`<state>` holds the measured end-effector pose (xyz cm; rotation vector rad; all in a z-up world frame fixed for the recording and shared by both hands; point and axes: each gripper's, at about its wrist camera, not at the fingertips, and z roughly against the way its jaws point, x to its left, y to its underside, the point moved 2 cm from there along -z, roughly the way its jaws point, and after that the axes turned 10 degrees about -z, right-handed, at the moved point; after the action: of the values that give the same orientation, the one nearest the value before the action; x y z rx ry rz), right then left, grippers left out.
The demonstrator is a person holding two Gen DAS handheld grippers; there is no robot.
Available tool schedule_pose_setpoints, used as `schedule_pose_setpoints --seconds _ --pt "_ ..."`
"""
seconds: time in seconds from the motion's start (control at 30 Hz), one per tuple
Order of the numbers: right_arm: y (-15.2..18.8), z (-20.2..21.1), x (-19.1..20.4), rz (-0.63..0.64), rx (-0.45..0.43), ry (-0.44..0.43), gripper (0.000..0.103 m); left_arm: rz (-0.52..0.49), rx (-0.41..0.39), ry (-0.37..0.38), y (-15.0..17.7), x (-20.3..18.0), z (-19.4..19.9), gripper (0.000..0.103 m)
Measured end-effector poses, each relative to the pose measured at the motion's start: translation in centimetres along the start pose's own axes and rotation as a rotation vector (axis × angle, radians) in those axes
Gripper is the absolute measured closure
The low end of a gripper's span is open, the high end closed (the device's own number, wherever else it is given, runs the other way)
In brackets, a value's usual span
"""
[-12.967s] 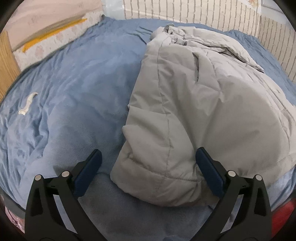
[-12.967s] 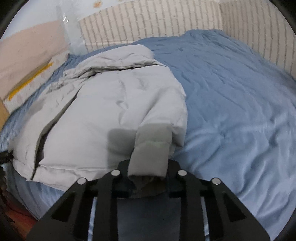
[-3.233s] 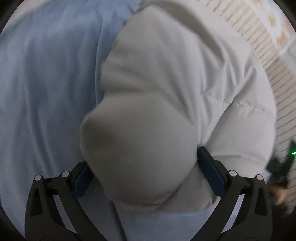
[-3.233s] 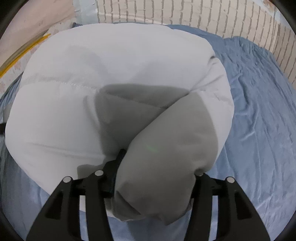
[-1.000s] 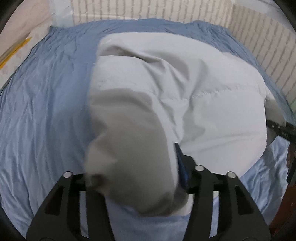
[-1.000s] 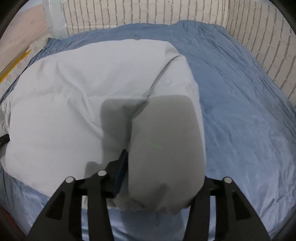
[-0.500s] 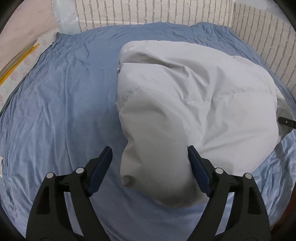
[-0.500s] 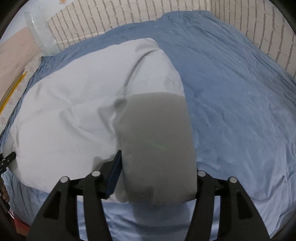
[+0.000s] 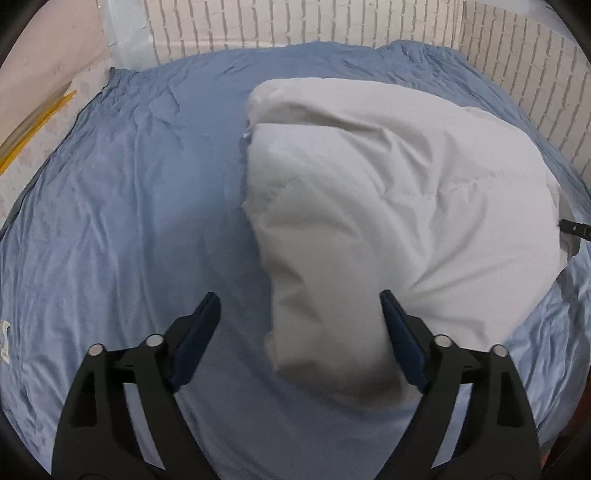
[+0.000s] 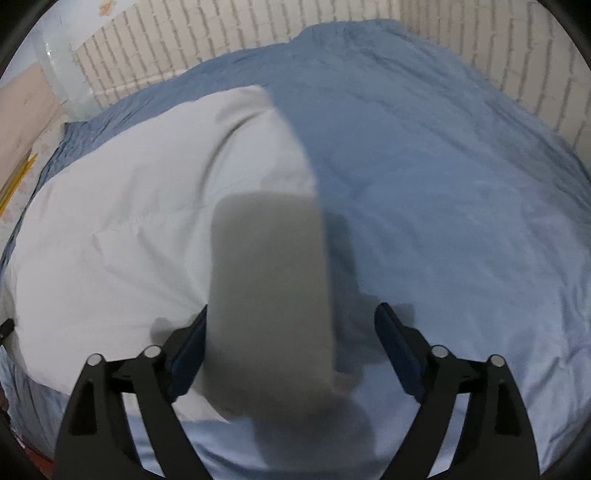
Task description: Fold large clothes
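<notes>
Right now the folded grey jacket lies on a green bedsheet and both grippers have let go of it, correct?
Not quite: the bedsheet is blue, not green, as the left wrist view shows. The rest stands: the folded grey jacket lies on it, and the jaws of the left gripper and right gripper are opening, no longer clamped on it.

My right gripper (image 10: 291, 325) points down at the bed (image 10: 461, 192), jaws opening wide. A grey end of the jacket (image 10: 122, 229) hangs btwn my fingers (image 10: 397, 343), blurred, close by the left pad and clear of the right one. Rest of the jacket lies folded, pale and puffy, on the blue sheet to the left. Brick-pattern wall (image 10: 258, 33) runs behind the bed.
</notes>
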<state>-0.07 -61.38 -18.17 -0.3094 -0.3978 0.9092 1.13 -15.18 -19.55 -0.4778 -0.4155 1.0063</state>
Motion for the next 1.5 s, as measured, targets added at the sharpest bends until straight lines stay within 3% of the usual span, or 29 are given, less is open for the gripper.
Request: schedule_pose_setpoints --seconds 0.17,0.27,0.3,0.4,0.47,0.57,0.83,1.03,1.2,1.5 --pt "0.2 1.1 -1.2 -0.061 -0.051 0.031 0.016 0.075 -0.008 0.023 0.7 1.3 1.0 0.012" --pt "0.9 3.3 0.2 -0.057 -0.133 0.104 0.015 0.073 -0.030 -0.033 1.0 1.4 3.7 0.009" --pt "1.4 5.1 1.8 -0.026 -0.192 0.113 0.015 0.062 -0.046 -0.060 0.9 1.3 4.8 0.003" --pt "2.6 9.0 5.2 0.007 -0.300 0.084 0.006 0.044 -0.110 -0.090 0.4 1.1 8.6 0.003" --pt "4.0 11.7 8.6 0.004 -0.344 0.008 0.002 0.046 -0.157 -0.085 0.1 1.0 10.8 0.003" --pt "6.0 13.5 12.5 -0.005 -0.348 -0.053 0.002 0.036 -0.195 -0.070 -0.1 0.6 13.5 0.003" --pt "10.4 17.5 19.6 -0.034 -0.389 -0.080 0.002 0.037 -0.268 -0.014 1.1 1.7 18.7 0.003" --pt "12.1 20.3 22.8 0.015 -0.384 -0.019 0.002 0.049 -0.337 -0.154 1.4 2.5 22.1 0.003" --pt "12.6 21.5 25.0 0.052 -0.388 -0.042 0.002 0.079 -0.377 -0.181 2.0 2.4 23.7 0.003" --pt "13.6 22.4 26.6 0.102 -0.437 -0.030 0.002 0.054 -0.346 -0.160 3.2 1.3 23.5 0.003"
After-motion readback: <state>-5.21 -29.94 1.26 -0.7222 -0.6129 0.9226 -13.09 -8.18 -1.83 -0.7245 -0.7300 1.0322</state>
